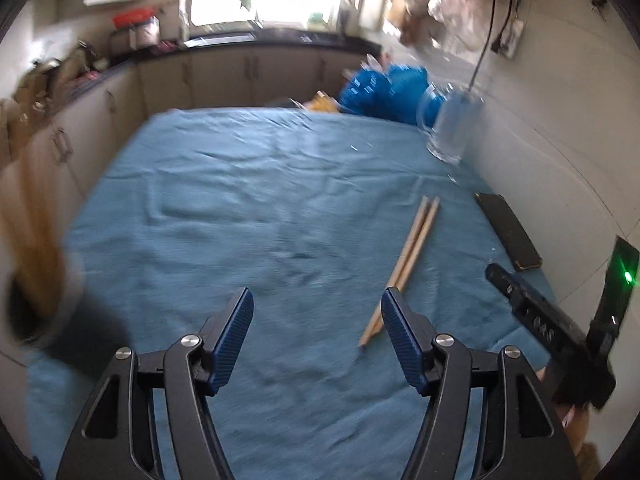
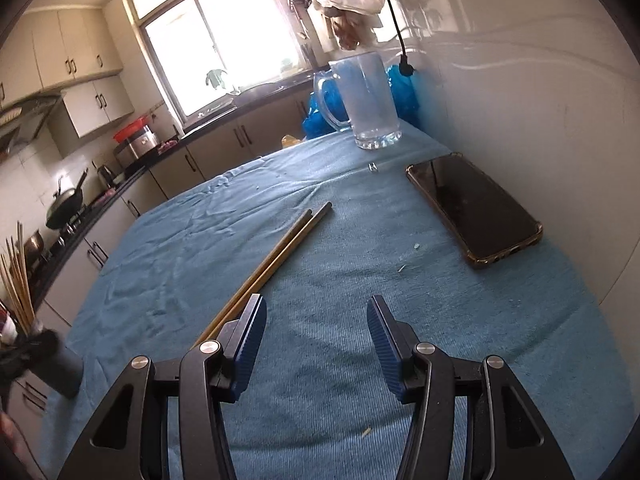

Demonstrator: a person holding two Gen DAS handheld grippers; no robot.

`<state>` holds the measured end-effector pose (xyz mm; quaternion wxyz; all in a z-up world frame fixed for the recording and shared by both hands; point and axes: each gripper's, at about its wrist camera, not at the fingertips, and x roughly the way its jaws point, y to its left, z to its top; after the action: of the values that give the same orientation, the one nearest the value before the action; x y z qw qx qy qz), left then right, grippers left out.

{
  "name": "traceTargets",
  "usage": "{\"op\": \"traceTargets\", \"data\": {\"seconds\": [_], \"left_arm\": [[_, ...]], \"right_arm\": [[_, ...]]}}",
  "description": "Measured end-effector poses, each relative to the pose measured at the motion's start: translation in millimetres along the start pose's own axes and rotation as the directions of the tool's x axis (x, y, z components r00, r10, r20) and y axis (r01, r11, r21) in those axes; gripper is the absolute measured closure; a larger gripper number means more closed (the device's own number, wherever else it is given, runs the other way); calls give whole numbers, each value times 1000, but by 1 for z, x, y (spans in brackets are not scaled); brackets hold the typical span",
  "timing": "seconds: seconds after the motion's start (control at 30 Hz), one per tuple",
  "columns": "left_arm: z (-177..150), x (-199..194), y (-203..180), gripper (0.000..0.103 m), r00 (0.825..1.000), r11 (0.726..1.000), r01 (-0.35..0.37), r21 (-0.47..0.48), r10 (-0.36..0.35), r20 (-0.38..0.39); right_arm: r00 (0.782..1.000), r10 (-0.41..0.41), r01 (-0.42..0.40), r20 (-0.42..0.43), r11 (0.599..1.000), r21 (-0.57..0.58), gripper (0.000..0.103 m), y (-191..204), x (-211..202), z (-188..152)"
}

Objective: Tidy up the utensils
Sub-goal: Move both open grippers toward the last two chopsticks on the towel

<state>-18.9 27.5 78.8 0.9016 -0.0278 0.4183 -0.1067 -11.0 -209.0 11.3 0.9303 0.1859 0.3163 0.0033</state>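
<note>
A pair of wooden chopsticks (image 1: pixel 404 264) (image 2: pixel 272 264) lies side by side on the blue cloth (image 1: pixel 248 200) (image 2: pixel 360 248). My left gripper (image 1: pixel 316 316) is open and empty, its right finger just beside the chopsticks' near tips. My right gripper (image 2: pixel 316 328) is open and empty too, with the chopsticks passing behind its left finger. A dark holder (image 1: pixel 36 300) (image 2: pixel 60 364) full of chopsticks stands at the table's left edge. The right gripper's body (image 1: pixel 560 328) shows at the right of the left wrist view.
A clear glass mug (image 1: pixel 452 124) (image 2: pixel 368 100) stands at the far right by the wall. A black phone (image 1: pixel 508 232) (image 2: pixel 476 208) lies near the wall. A blue bag (image 1: pixel 384 88) (image 2: pixel 400 88) sits behind the table. Kitchen counters run along the left.
</note>
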Motion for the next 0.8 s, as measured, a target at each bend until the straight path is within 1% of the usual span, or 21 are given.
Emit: {"op": "traceTargets", "data": {"seconds": [0.13, 0.2, 0.3, 0.4, 0.47, 0.53, 0.6, 0.63, 0.7, 0.73, 0.77, 0.8], "left_arm": [[19, 48, -27, 38, 997, 999, 49, 15, -48, -54], [26, 67, -40, 39, 996, 998, 58, 38, -55, -76], [35, 96, -62, 43, 992, 994, 67, 90, -56, -117], [42, 120, -72, 50, 986, 991, 81, 104, -65, -151], [45, 130, -74, 50, 983, 991, 90, 95, -74, -166], [47, 141, -77, 53, 980, 990, 107, 95, -88, -180], [48, 145, -82, 53, 982, 986, 112, 122, -91, -167], [49, 145, -83, 55, 979, 984, 128, 124, -106, -171], [50, 144, -85, 56, 973, 978, 177, 111, -156, -171], [50, 145, -88, 57, 973, 977, 178, 117, -157, -170], [50, 147, -92, 58, 975, 977, 165, 138, -140, -174], [48, 150, -98, 63, 978, 974, 140, 179, -108, -177]], "right_arm": [[1000, 25, -25, 4, 999, 39, 47, -10, 1, 0], [999, 42, -43, 6, 994, 100, 47, -22, 0, 0], [999, 42, -45, 21, 985, 167, 47, -37, -4, 0], [997, 36, -48, 62, 976, 214, 47, -48, -14, 0], [996, 44, -63, 82, 968, 242, 47, -53, -19, 0], [995, 56, -75, 83, 966, 247, 46, -53, -20, -1], [995, 73, -89, 74, 965, 245, 46, -52, -19, 0], [994, 82, -97, 69, 965, 245, 46, -52, -19, 0], [993, 95, -108, 67, 963, 246, 46, -51, -18, 0], [993, 101, -114, 66, 963, 246, 46, -51, -18, 0], [992, 106, -119, 65, 962, 246, 46, -51, -17, 0], [992, 112, -124, 62, 961, 246, 45, -51, -17, 0]]}}
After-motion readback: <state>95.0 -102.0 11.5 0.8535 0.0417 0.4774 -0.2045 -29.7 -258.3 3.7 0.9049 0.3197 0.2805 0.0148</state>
